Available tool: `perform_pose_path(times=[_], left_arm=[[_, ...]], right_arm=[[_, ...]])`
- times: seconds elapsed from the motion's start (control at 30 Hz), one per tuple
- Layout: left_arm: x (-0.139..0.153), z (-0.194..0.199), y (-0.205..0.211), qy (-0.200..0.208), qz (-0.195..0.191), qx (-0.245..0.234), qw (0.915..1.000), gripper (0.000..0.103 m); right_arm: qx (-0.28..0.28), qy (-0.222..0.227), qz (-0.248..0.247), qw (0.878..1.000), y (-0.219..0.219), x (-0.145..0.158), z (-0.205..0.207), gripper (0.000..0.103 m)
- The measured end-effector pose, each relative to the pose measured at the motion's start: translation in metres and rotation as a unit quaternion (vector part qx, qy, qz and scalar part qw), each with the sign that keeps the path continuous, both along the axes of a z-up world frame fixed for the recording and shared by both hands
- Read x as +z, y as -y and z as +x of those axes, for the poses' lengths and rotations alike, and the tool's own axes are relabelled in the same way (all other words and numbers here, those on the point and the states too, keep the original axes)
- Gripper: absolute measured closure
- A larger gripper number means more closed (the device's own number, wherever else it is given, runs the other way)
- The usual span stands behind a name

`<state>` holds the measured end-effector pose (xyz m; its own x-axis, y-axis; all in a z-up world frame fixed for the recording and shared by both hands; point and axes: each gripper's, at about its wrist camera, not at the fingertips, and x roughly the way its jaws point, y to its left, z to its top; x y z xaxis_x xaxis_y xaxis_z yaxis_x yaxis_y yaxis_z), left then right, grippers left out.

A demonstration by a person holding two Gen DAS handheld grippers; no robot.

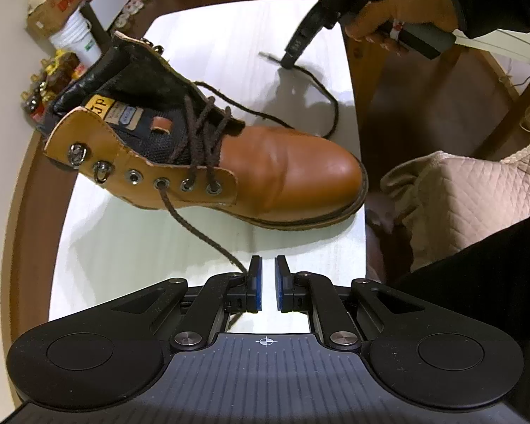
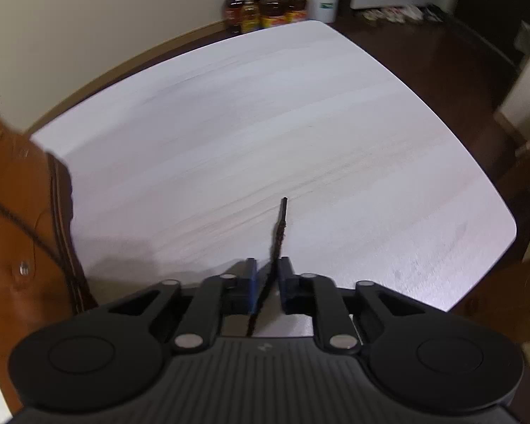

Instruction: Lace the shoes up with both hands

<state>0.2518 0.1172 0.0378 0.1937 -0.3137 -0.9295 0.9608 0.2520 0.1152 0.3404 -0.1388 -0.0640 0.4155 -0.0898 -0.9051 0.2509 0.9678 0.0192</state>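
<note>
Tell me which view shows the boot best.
The left wrist view: the whole boot shows, with eyelets, tongue and toe. The right wrist view catches only a blurred strip of brown leather at its left edge.

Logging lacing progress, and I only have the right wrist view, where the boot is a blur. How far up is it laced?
Observer: On the boot's near flap, the brown lace fills three eyelets. The fourth eyelet and both hooks above it are empty.
Operator: Is the left tool gripping that near lace end?
Observer: No. The left tool is open with nothing between its pads, and the lace runs past the outside of its left finger.
</note>
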Motion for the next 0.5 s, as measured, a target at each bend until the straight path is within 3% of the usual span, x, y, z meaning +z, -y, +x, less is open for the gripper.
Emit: perform_pose_path(times=[0.13, 0.27, 0.3, 0.37, 0.5], left_arm=[[0.009, 0.004, -0.001, 0.008, -0.016, -0.01, 0.9998, 0.094], [0.027, 0.017, 0.002, 0.014, -0.052, -0.039, 0.9978, 0.093], [0.031, 0.02, 0.004, 0.016, -0.059, -0.047, 0.997, 0.092], [0.039, 0.028, 0.007, 0.015, -0.073, -0.061, 0.9954, 0.09], [0.049, 0.038, 0.012, 0.008, -0.093, -0.079, 0.9925, 0.089]], right_arm=[[0.089, 0.014, 0.026, 0.996, -0.011, 0.019, -0.007, 0.101], [0.23, 0.05, 0.037, 0.971, -0.032, 0.054, -0.021, 0.101], [0.268, 0.055, 0.038, 0.961, -0.038, 0.063, -0.026, 0.101], [0.379, 0.066, 0.038, 0.922, -0.055, 0.092, -0.04, 0.101], [0.482, 0.066, 0.025, 0.873, -0.078, 0.117, -0.055, 0.101]])
